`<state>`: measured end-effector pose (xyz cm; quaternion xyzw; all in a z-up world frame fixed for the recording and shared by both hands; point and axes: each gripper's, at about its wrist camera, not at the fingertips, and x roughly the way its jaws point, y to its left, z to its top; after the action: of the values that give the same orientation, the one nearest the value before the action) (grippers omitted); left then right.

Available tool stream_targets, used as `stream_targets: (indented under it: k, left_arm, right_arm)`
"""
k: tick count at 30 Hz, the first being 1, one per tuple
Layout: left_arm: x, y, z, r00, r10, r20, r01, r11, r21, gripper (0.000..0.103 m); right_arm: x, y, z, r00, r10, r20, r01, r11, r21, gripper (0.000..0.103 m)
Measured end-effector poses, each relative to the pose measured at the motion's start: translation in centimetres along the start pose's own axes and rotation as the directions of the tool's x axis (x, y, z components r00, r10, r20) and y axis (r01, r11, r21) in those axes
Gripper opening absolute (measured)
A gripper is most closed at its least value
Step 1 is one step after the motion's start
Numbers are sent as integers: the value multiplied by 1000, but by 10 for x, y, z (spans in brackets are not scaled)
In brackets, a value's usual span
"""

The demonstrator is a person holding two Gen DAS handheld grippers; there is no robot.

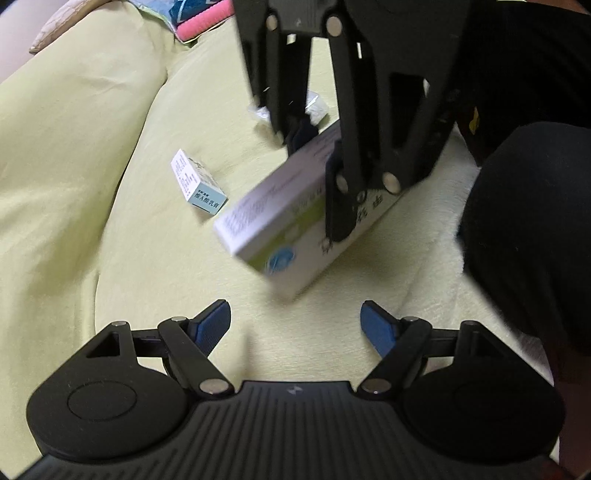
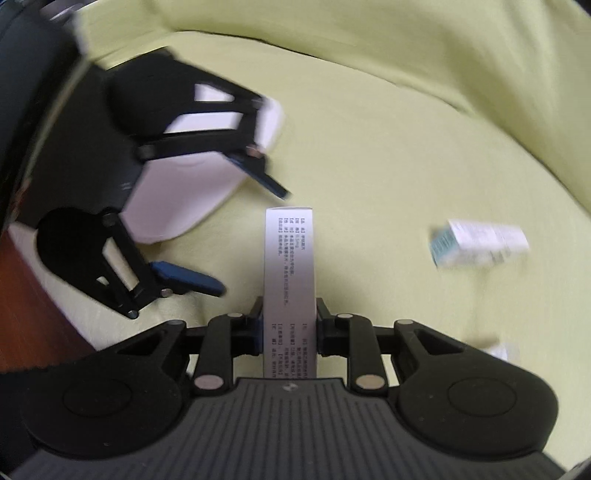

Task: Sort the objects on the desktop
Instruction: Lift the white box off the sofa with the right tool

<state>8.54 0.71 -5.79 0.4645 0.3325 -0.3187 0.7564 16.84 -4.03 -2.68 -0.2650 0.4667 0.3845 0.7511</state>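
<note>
My right gripper [image 2: 290,328] is shut on a long white medicine box [image 2: 290,273] with printed text that sticks out forward between its fingers. The left wrist view shows that same gripper [image 1: 317,173] coming down from the top, holding the white and green box [image 1: 280,229] tilted above the cloth. My left gripper [image 1: 295,325] is open just below the box, with nothing between its blue pads [image 1: 212,326]. From the right wrist view the left gripper [image 2: 236,229] is at the left, fingers spread. A small white and teal box [image 1: 197,182] lies on the cloth, blurred here [image 2: 480,243].
A yellow-green cloth [image 1: 92,147] with folds covers the surface. Pink and patterned items [image 1: 201,22] lie at the far edge, and a crumpled clear wrapper [image 1: 316,105] lies behind the right gripper. A dark sleeve [image 1: 528,221] fills the right side. A white blurred object [image 2: 177,199] sits under the left gripper.
</note>
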Motion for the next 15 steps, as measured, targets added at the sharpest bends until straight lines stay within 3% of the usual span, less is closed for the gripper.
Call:
stream_targets:
  k: [15]
  left_arm:
    - [14,-2,23,999,-32,17,33,999,-11,79]
  right_arm:
    - [21,-5,-7,999,10,-37,-9,999,43,22]
